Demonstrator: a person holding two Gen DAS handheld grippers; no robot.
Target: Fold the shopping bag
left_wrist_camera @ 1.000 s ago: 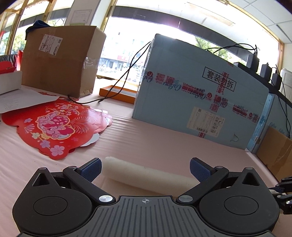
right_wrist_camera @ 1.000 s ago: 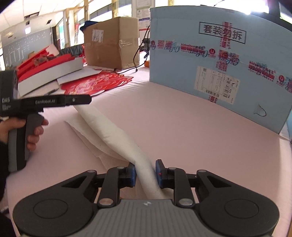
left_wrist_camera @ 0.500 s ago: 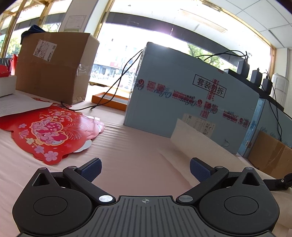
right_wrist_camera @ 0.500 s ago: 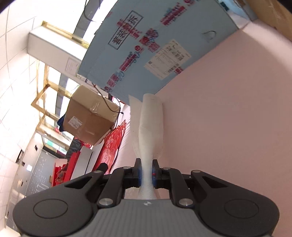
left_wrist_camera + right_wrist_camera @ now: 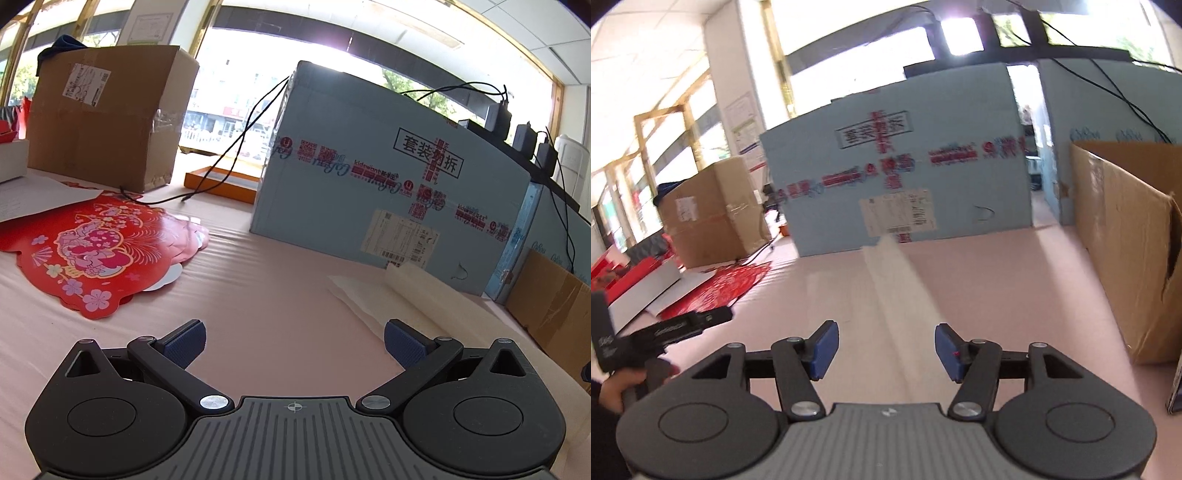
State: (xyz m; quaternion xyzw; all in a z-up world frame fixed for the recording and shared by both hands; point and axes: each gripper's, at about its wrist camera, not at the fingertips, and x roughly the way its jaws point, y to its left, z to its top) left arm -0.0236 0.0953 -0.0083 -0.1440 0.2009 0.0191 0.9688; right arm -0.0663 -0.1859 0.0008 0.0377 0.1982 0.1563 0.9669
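The white shopping bag (image 5: 905, 295) lies as a long folded strip on the pink table, running away from my right gripper (image 5: 886, 349) toward the blue box. My right gripper is open, its blue pads on either side of the strip's near end. In the left wrist view the bag (image 5: 417, 295) lies to the right, ahead of the right fingertip. My left gripper (image 5: 293, 341) is open and empty over bare table. The left gripper's handle, held by a hand, shows at the left of the right wrist view (image 5: 665, 328).
A large light-blue box (image 5: 388, 192) stands at the far side. A brown carton (image 5: 103, 118) and red paper decorations (image 5: 92, 251) lie far left. An open brown cardboard box (image 5: 1126, 251) stands close on the right. A black cable (image 5: 236, 147) trails between the boxes.
My right gripper has opened and let go of the bag, which now lies flat on the table. It swung back level. My left gripper stayed open, shifted a little.
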